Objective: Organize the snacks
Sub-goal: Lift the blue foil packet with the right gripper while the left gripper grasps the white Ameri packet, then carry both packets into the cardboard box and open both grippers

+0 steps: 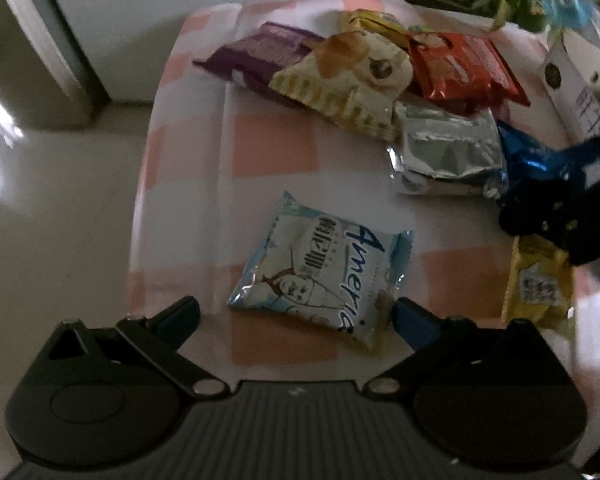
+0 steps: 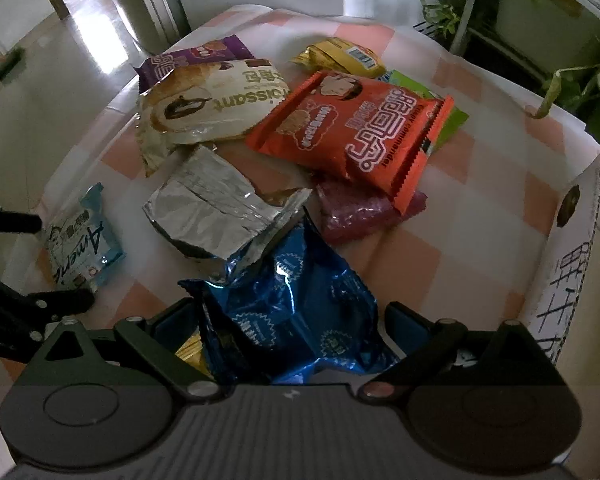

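Note:
A light blue "America" snack packet (image 1: 320, 272) lies flat on the pink-checked cloth, between the fingers of my left gripper (image 1: 296, 314), which stands open; the pads do not press on it. My right gripper (image 2: 290, 314) is spread wide over a crumpled blue foil packet (image 2: 300, 300) that sits loose between its fingers. The same blue packet (image 1: 540, 160) shows in the left wrist view under the dark right gripper body (image 1: 572, 216). A yellow packet (image 1: 536, 284) lies beside it.
A pile of snacks fills the table's far side: silver foil packet (image 2: 212, 208), orange packet (image 2: 360, 128), croissant packet (image 2: 208, 104), purple packet (image 2: 196, 56), yellow packet (image 2: 340, 56), pink packet (image 2: 360, 212). A cardboard box (image 2: 572, 264) stands at the right edge. The floor drops off left.

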A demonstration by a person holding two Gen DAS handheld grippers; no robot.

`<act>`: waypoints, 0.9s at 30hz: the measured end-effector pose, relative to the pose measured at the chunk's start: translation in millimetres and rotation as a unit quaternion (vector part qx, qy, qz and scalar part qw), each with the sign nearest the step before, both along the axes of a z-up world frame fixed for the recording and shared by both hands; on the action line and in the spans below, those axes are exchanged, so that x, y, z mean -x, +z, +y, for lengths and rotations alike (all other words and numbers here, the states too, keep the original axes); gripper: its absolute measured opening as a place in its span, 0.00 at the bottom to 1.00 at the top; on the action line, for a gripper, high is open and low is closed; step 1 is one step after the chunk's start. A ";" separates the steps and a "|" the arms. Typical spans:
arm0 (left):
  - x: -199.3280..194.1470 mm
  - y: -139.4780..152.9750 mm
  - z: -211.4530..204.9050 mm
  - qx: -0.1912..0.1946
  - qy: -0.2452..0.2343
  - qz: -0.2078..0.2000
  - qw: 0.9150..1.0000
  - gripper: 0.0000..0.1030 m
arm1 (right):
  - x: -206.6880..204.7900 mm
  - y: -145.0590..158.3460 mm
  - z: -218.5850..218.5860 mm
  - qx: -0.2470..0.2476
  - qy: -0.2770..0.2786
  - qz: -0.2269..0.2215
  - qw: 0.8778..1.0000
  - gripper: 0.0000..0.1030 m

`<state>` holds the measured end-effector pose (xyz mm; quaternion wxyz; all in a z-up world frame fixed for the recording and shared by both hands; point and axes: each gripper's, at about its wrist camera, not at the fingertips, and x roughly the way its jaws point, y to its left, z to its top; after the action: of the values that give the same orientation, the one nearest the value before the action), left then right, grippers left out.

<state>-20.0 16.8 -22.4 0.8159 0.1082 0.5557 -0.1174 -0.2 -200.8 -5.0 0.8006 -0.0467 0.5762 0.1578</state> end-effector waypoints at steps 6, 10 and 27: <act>-6.2 2.5 0.9 0.006 0.011 -0.021 1.000 0.95 | 1.9 1.0 -0.6 -0.005 0.001 -0.001 1.000 0.97; -11.8 -2.3 -6.0 0.009 -0.008 -0.024 1.000 0.97 | 2.3 0.5 -2.5 -0.007 -0.005 -0.002 1.000 0.93; -12.0 8.7 -6.0 0.051 0.004 -0.045 0.998 0.63 | 3.6 12.5 -10.7 -0.032 -0.022 -0.021 0.999 0.85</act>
<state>-8.0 10.8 -13.7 0.8450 0.0697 0.5121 -0.1372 -3.9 -211.5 7.6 0.8169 -0.0116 0.5547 0.1574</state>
